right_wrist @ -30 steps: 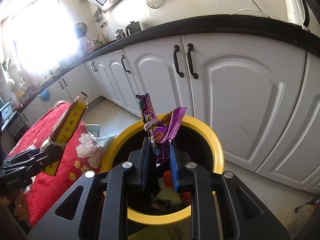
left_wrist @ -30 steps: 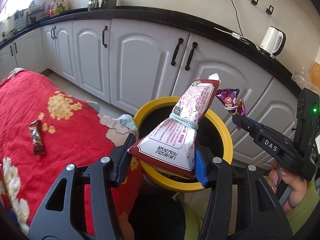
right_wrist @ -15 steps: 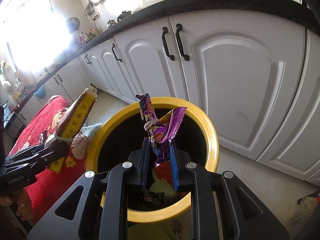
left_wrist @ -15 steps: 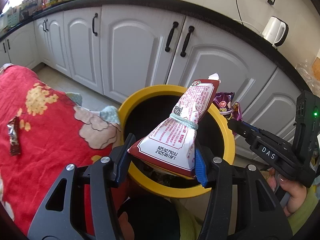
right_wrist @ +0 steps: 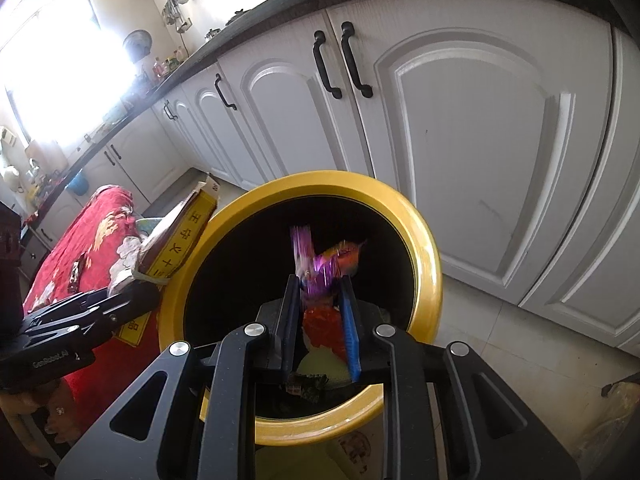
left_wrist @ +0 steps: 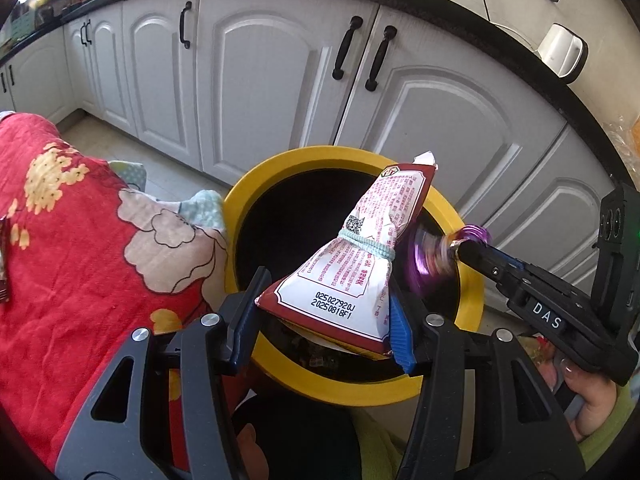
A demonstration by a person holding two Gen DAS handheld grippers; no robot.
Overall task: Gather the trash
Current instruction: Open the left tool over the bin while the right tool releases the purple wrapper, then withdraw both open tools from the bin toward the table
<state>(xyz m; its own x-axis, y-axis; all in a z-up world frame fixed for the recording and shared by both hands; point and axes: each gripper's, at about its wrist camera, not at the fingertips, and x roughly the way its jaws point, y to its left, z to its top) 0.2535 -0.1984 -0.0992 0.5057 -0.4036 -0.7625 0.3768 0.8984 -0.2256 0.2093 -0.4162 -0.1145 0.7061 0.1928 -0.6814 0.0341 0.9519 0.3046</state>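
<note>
My left gripper (left_wrist: 324, 304) is shut on a red-and-white snack bag (left_wrist: 360, 264) tied with a pale band, held over the near rim of the yellow trash bin (left_wrist: 280, 168). My right gripper (right_wrist: 320, 292) has its fingers slightly apart over the bin (right_wrist: 424, 240). A purple candy wrapper (right_wrist: 320, 268) sits blurred between them, seemingly slipping free. The wrapper also shows blurred in the left wrist view (left_wrist: 432, 256), at the tip of the right gripper (left_wrist: 460, 246). The snack bag shows at the left in the right wrist view (right_wrist: 176, 240).
White kitchen cabinets (left_wrist: 260, 80) with black handles stand behind the bin. A red flowered cloth (left_wrist: 72, 240) covers a surface left of the bin, with a small wrapper (left_wrist: 3, 280) on its left edge. Trash lies in the bin's bottom (right_wrist: 324, 332). A white kettle (left_wrist: 562, 52) is on the counter.
Both grippers moved closer over the bin. The right gripper's fingers have parted and the purple wrapper, crisp before, is now blurred and lower between them. The left still holds the snack bag.
</note>
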